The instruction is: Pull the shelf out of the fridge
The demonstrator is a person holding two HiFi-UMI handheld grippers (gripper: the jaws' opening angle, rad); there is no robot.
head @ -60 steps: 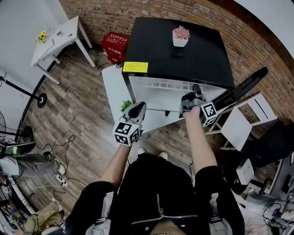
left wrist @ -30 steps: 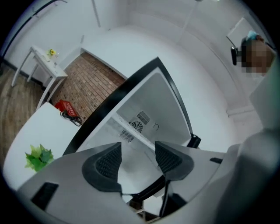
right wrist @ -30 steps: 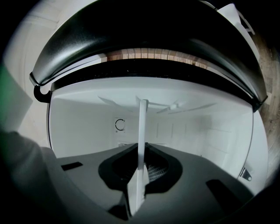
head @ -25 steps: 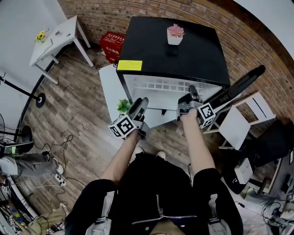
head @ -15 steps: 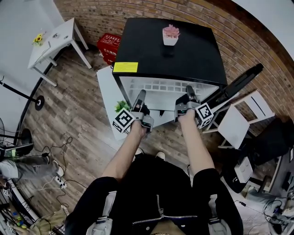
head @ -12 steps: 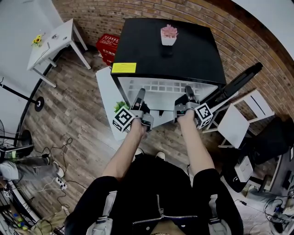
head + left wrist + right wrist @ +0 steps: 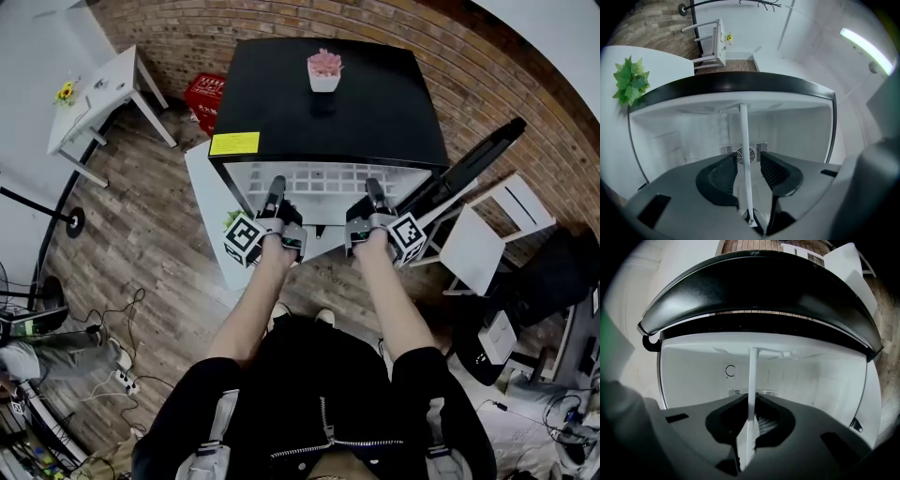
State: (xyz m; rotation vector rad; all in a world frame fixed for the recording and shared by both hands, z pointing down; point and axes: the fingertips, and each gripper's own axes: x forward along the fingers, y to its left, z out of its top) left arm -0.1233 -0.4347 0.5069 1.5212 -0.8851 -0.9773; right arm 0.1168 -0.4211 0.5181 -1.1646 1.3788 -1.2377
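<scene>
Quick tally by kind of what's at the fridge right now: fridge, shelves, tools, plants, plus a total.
Fridge: 1
Shelf: 1
Tools: 2, left tool closing with the shelf edge between its jaws, right tool shut on that edge
Plants: 2, pink plant on the fridge top, green plant to its left
Total: 6

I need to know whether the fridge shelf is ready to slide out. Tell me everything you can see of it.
The shelf is a thin, flat white panel, plastic by its look, sitting in the open fridge with its front edge facing the person. The right gripper is clamped on that edge. The left gripper is closing its jaws around it, not yet pressing.
</scene>
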